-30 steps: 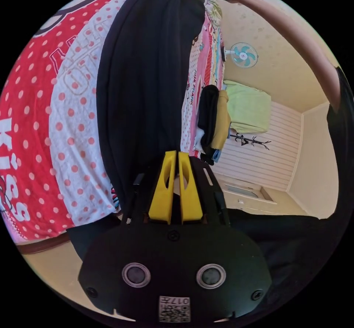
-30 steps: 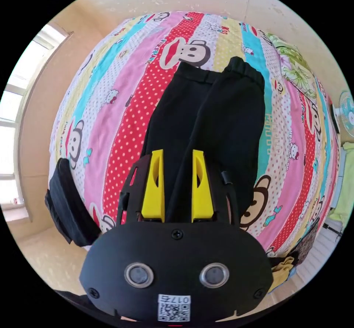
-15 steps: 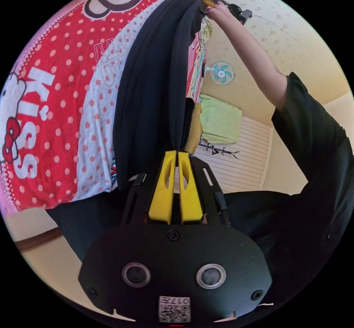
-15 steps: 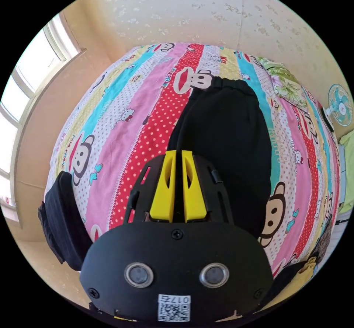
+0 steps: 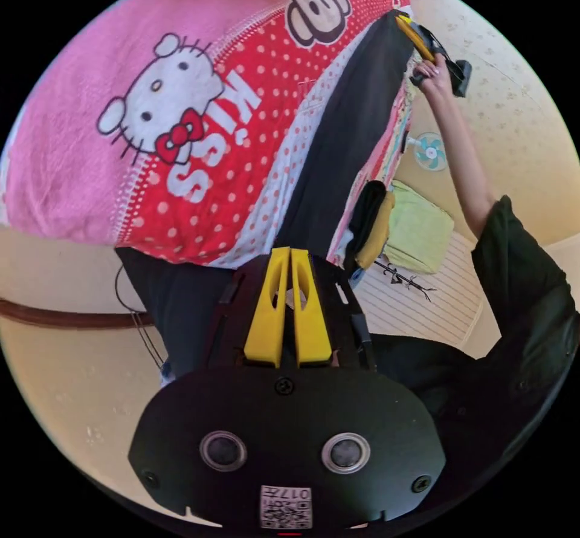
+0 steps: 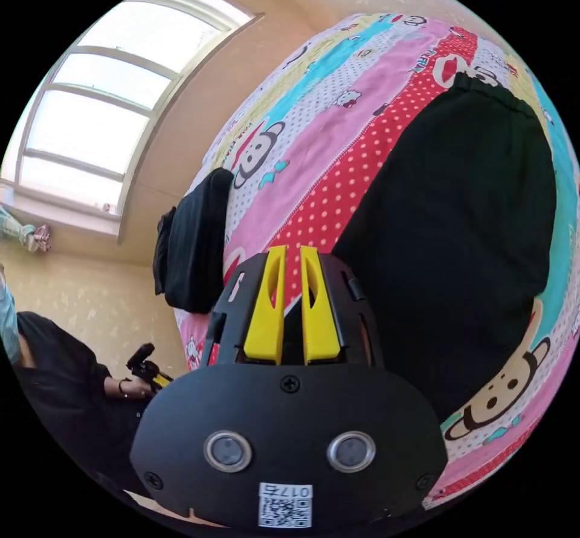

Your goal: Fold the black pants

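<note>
Bright daylight from window (image 6: 103,115), which is blown out w/ glare. Strong fisheye bend at edges, black corners. Both views sharp, colours saturated; black pants (image 6: 459,230) lose detail.

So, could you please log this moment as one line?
task: fold black pants | left hand-held gripper: shut on pants | right hand-held gripper: shut on pants edge | pants on bedspread

Black pants (image 6: 459,236): plain dark fabric, legs laid one over the other, lying flat on the bed w/ cartoon-print sheet, elastic waistband or cuff edge at the far end. In left gripper view, pants (image 5: 347,151) stretch as a long strip.
</note>
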